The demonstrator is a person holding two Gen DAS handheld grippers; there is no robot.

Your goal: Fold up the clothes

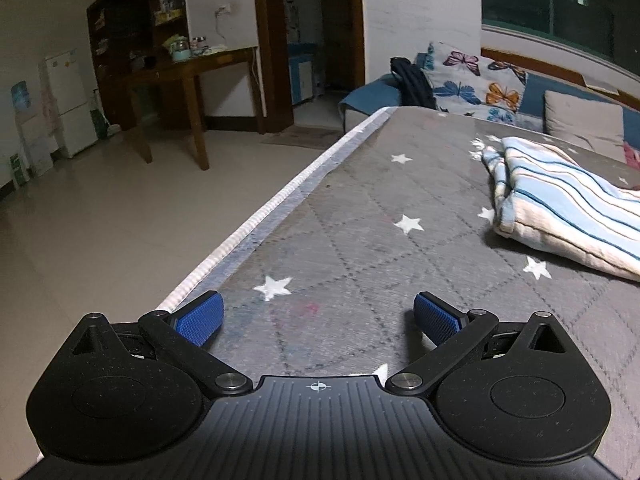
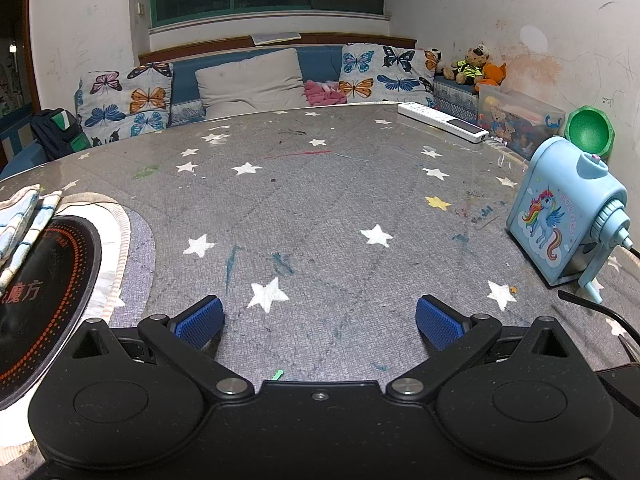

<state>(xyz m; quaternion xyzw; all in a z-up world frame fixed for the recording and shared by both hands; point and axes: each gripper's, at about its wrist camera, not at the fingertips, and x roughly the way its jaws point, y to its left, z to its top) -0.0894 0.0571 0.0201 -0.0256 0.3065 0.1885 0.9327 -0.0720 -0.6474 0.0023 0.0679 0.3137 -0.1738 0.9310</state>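
Both hand-held grippers (image 1: 318, 322) (image 2: 319, 322) gape empty over the desk (image 1: 360, 216); pinch the soft, light, limp cloth (image 1: 560, 204) at a corner.

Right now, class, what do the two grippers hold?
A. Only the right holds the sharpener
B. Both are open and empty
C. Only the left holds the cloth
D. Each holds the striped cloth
B: the left gripper and right gripper are both open over bare table, and the striped cloth lies apart.
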